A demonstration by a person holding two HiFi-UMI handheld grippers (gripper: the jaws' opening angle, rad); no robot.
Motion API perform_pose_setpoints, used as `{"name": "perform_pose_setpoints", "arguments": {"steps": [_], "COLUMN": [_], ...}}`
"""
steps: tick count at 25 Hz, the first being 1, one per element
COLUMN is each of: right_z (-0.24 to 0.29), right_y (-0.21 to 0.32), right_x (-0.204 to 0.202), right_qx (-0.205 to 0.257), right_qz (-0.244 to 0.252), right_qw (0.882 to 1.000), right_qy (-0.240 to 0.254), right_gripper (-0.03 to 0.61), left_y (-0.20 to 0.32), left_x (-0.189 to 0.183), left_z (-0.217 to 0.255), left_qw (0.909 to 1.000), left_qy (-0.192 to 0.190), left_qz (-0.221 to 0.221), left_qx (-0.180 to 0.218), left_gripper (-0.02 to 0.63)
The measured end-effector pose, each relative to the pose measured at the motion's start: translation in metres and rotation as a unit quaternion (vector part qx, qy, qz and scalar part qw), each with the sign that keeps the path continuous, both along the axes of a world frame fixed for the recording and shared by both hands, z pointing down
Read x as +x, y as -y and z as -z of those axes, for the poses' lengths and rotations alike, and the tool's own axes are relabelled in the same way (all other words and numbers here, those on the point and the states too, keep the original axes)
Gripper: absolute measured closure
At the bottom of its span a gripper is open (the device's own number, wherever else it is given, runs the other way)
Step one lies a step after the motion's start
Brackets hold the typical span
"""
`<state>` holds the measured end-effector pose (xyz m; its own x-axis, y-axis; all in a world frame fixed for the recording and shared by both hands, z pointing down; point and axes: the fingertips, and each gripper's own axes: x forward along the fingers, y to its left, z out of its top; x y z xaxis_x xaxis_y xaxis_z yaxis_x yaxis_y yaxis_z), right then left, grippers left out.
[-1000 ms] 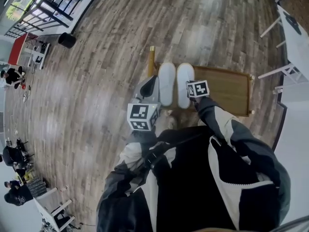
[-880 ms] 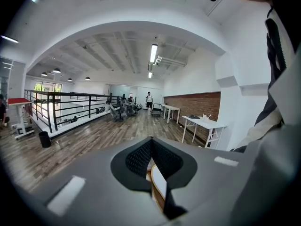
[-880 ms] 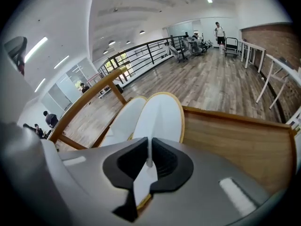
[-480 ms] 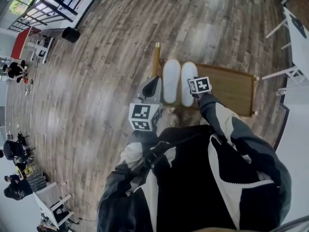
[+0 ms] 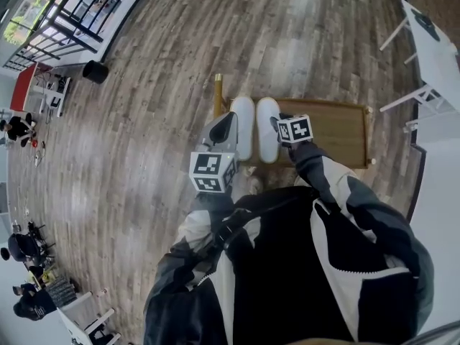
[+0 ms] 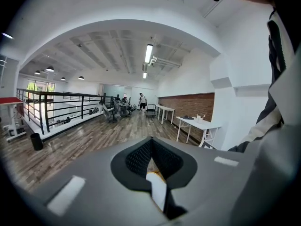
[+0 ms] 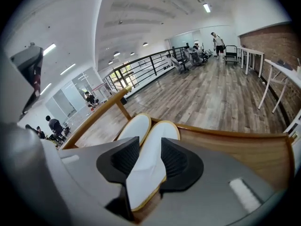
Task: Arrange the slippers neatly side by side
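Two white slippers with tan edging lie side by side on a low wooden tray (image 5: 338, 124), the left slipper (image 5: 243, 124) beside the right slipper (image 5: 267, 128). My right gripper (image 5: 276, 123) hangs over the right slipper's heel. Its jaws have just been opening and now stand open, and the right slipper (image 7: 163, 130) shows between and below them (image 7: 149, 143) with no pad pressing on it. The left slipper (image 7: 136, 125) lies next to it. My left gripper (image 5: 229, 118) is at the left slipper's outer side, shut (image 6: 151, 150) with nothing held.
The tray has a raised wooden rail with a post (image 5: 218, 92) at its left end. White tables (image 5: 435, 45) stand at the right, a black bin (image 5: 95, 70) and a railing at the far left. Wooden plank floor lies all around.
My right gripper has come a little up and away from the right slipper's heel, so its dark jaw now shows. Both slippers stay side by side. The left gripper has hardly shifted.
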<state>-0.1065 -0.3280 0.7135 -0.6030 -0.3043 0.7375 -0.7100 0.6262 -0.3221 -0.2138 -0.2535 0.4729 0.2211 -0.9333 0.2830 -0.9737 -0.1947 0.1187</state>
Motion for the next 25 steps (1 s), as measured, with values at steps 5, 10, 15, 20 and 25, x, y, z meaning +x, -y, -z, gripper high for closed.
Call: {"name": "perform_pose_setpoints", "arguments": {"steps": [5,10,15,20,25], "right_z": [0.063,0.143,0.208,0.265,0.3], "right_y": [0.004,0.02,0.027,0.035,0.043], "right_x": [0.004,0.018,0.045,0.08,0.12], "right_qx": [0.052,0.128,0.202,0.268,0.303], "right_qz": [0.004,-0.007,-0.01,-0.025,-0.047], "right_qw": [0.997,0.987,0.971,0.953,0.94], "right_qy": [0.056,0.102,0.128,0.142,0.147], "right_gripper": [0.518,0.544,0.575,0.577,0.577], "left_y": [0.018,0.04,0.06,0.083,0.098], "left_x": [0.02,0.047,0.077,0.108,0.137], "left_z": [0.009,0.023,0.047,0.067,0.08], "left_qw": [0.9996,0.9982,0.9956,0.9919,0.9889], "left_qy": [0.005,0.01,-0.002,-0.002,-0.012], "left_qz": [-0.022,-0.049,-0.071,-0.095,-0.112], "left_qx": [0.016,0.035,0.062,0.084,0.097], "left_gripper": [0.606,0.606,0.606,0.606,0.605]}}
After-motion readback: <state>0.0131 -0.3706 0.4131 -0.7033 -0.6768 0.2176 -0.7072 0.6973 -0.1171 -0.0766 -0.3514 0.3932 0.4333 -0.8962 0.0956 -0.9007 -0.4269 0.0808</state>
